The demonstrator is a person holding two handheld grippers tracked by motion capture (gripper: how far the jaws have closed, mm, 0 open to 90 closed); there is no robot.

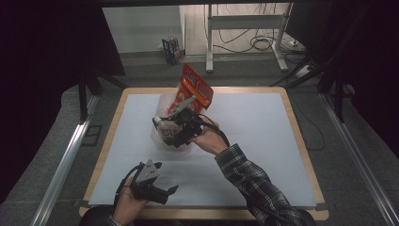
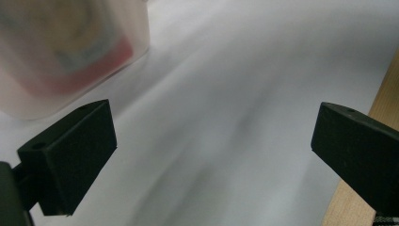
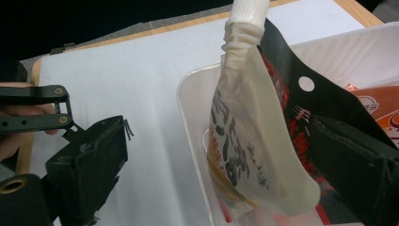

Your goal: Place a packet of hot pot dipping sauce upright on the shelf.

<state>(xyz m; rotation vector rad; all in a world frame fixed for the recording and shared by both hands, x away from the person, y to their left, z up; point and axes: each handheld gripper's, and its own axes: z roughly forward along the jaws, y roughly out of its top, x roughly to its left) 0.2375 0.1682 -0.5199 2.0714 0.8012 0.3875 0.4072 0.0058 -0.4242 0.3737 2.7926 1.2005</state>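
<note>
Left gripper (image 1: pixel 162 188) near the table's front edge, jaws wide apart, nothing between them. Toward the middle we see the clear plastic bin (image 3: pixel 188 94) on the white sheet (image 1: pixel 263 136), with a white spouted pouch (image 3: pixel 254 136) and red snack packet (image 1: pixel 195 87) standing in it. Right gripper (image 3: pixel 226 165) straddles the pouch, jaws spread, not pressing: we judge the pouch delivered; withdrawing remains.

Wide white sheet (image 1: pixel 263 141) on the right side lies bare, easy passage there, and the far left corner is free too. Mid-table, the translucent bin (image 1: pixel 162 136) blocks the way, packets standing up out of it: a red one (image 1: pixel 196 87) leaning far, a pale spouted pouch (image 3: pixel 249 132) just beside the right gripper (image 3: pixel 226 165).
</note>
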